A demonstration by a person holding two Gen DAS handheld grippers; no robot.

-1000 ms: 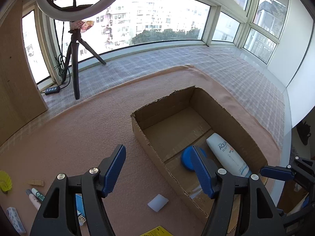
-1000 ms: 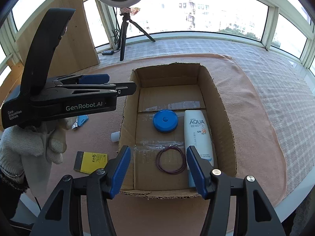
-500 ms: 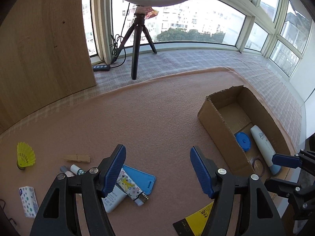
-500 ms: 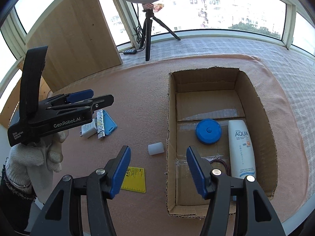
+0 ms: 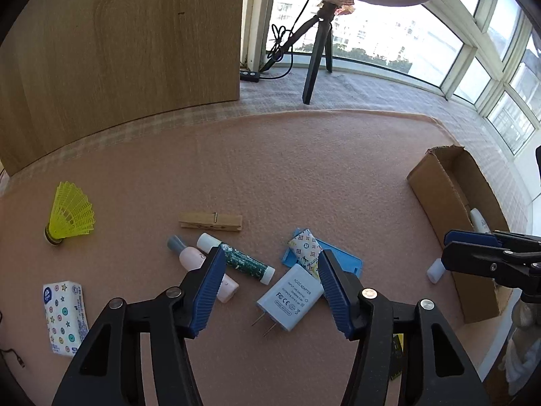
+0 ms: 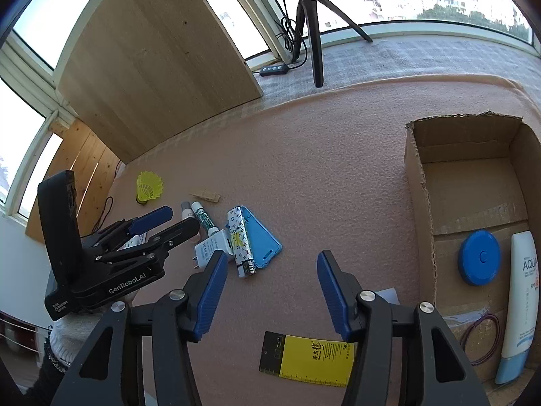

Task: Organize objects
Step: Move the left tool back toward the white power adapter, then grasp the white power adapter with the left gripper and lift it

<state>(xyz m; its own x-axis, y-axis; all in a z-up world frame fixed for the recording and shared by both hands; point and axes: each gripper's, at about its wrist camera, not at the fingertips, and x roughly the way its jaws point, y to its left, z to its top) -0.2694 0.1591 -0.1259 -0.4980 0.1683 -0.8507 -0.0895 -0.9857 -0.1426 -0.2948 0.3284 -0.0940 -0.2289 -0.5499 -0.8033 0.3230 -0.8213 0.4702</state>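
My left gripper is open and empty, low over a white AC adapter, a green tube and a pink bottle. A patterned lighter lies on a blue case. My right gripper is open and empty above the pink cloth, near a yellow card. The cardboard box at the right holds a blue round case, a white sunscreen bottle and a purple loop.
A yellow shuttlecock, a wooden clothespin, a tissue pack and a small white cylinder lie on the cloth. A tripod and a wooden panel stand at the back.
Both grippers swung left, away from the box and toward the loose objects. The left gripper came down close over the adapter and tubes. Both stayed open.
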